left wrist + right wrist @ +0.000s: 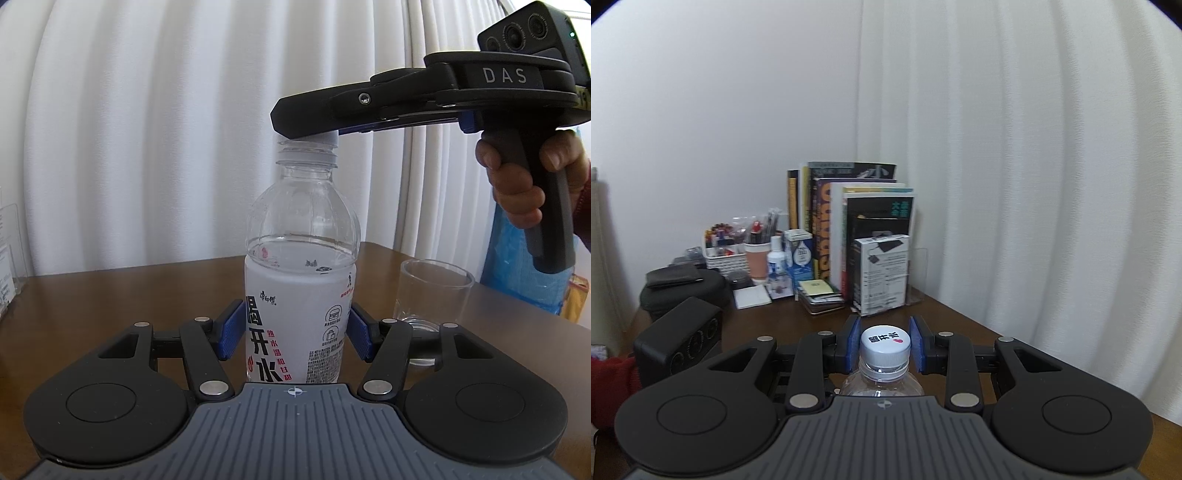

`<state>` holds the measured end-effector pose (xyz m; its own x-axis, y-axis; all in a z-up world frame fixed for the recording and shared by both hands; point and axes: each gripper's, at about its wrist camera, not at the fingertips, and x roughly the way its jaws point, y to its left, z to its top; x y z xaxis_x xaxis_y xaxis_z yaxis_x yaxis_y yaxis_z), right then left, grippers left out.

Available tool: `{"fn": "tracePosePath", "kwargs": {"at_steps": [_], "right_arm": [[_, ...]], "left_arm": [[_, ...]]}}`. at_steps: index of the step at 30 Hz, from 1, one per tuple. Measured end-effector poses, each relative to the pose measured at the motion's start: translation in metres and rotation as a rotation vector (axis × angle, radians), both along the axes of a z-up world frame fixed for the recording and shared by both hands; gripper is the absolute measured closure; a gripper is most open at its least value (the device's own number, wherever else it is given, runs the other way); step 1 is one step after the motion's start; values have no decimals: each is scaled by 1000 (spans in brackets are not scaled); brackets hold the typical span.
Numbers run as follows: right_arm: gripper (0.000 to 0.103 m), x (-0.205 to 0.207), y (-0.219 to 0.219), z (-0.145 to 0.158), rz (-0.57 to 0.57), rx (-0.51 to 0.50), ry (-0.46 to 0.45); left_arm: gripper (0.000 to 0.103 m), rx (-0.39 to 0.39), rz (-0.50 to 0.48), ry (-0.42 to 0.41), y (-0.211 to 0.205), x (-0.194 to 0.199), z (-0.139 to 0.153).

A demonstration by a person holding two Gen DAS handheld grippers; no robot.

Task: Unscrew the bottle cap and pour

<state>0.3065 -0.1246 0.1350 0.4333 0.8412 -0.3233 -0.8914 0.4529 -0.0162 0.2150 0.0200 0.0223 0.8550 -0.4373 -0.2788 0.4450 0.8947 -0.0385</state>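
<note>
Right wrist view: right gripper (pixel 884 347) jaws flank the cap (pixel 885 345), gap visible; left gripper (pixel 295 332) clamps the bottle (pixel 301 288). Close squarely before twisting.

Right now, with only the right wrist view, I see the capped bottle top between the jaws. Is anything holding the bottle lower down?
Observer: Yes. The left gripper has its jaws against both sides of the bottle, at the label.
Operator: Is there anything to pour into?
Observer: A clear glass stands upright on the table, beside the bottle and apart from it.
Operator: How full is the bottle?
Observer: Water reaches about the label's top edge.
</note>
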Motion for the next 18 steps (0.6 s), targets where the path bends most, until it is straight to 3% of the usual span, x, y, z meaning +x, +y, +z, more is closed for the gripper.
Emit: {"fn": "tracePosePath", "kwargs": {"at_steps": [13,14,16,18], "right_arm": [[71,-9,3,-6,-55,13,-36],[69,-10,4,-6,-63,9,-41],[54,-12,7,-7,-79,0,-52],[51,-15,8,-7,-105,5,-66]], "left_arm": [[44,4,1,0,-2,-2,1],[44,4,2,0,-3,-1,1],[44,4,2,0,-3,-2,1],[44,3,2,0,-3,-2,1]]}}
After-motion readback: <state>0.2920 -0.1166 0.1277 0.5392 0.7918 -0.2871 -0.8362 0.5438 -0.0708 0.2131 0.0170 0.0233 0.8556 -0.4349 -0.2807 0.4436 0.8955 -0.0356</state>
